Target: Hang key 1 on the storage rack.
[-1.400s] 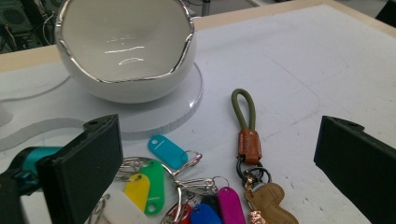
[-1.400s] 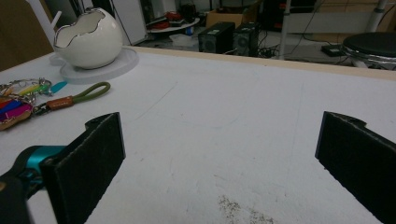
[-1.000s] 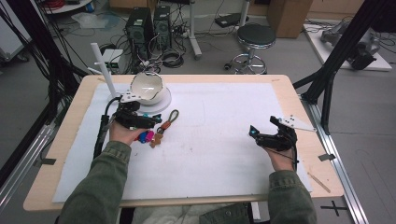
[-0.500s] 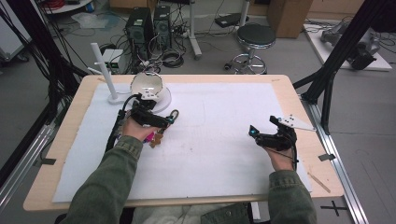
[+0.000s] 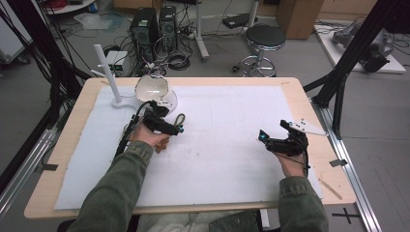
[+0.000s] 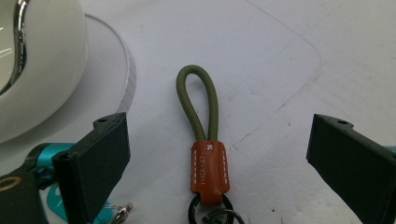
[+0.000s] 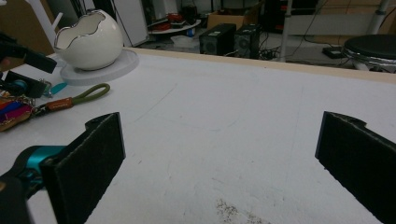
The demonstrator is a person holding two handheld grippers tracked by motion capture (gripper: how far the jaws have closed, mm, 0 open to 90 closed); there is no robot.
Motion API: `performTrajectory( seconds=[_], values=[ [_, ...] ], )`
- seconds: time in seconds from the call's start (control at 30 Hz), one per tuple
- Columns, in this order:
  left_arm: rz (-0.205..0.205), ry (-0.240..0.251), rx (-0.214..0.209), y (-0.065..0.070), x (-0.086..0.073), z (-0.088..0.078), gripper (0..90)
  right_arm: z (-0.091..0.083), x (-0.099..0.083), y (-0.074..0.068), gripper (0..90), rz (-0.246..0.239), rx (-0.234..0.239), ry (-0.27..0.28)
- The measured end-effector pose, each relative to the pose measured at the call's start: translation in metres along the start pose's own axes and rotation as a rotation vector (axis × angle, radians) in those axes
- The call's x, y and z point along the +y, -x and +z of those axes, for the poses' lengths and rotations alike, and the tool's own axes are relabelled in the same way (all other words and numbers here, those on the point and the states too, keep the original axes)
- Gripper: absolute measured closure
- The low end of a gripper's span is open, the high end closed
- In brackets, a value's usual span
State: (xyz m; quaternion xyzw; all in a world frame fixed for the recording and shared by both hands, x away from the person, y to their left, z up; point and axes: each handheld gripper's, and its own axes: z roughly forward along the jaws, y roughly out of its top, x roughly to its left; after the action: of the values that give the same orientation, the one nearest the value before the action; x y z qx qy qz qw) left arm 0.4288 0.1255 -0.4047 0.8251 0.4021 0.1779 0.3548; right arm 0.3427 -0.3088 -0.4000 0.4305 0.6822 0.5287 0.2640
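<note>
Both grippers stand with jaws wide, nothing pressed between them. On the left gripper (image 5: 178,129) the jaws have just eased slightly inward; the keychain strap (image 6: 205,140) lies on the white mat (image 5: 227,159) squarely between them, touching neither pad, its green cord loop pointing away from the gripper and its orange leather tab nearer. Just past the left jaw sits the white egg-shaped bowl (image 5: 151,89) on its round base. Well apart, the right gripper (image 5: 263,137) rests low over bare mat.
</note>
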Motion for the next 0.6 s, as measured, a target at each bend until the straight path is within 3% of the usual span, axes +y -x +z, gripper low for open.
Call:
performTrajectory(
  seconds=[0.13, 0.5, 0.6],
  values=[
    [0.016, -0.084, 0.028, -0.001, -0.005, 0.009, 6.6, 0.000, 0.000, 0.000, 0.6, 0.001, 0.005, -0.006],
    [0.027, -0.150, 0.044, 0.002, -0.008, 0.015, 12.3, 0.000, -0.001, 0.001, 0.6, 0.003, 0.002, -0.013],
    [0.029, -0.153, 0.053, 0.002, -0.008, 0.015, 22.4, -0.001, -0.001, 0.001, 0.6, 0.000, 0.000, -0.007]
  ],
)
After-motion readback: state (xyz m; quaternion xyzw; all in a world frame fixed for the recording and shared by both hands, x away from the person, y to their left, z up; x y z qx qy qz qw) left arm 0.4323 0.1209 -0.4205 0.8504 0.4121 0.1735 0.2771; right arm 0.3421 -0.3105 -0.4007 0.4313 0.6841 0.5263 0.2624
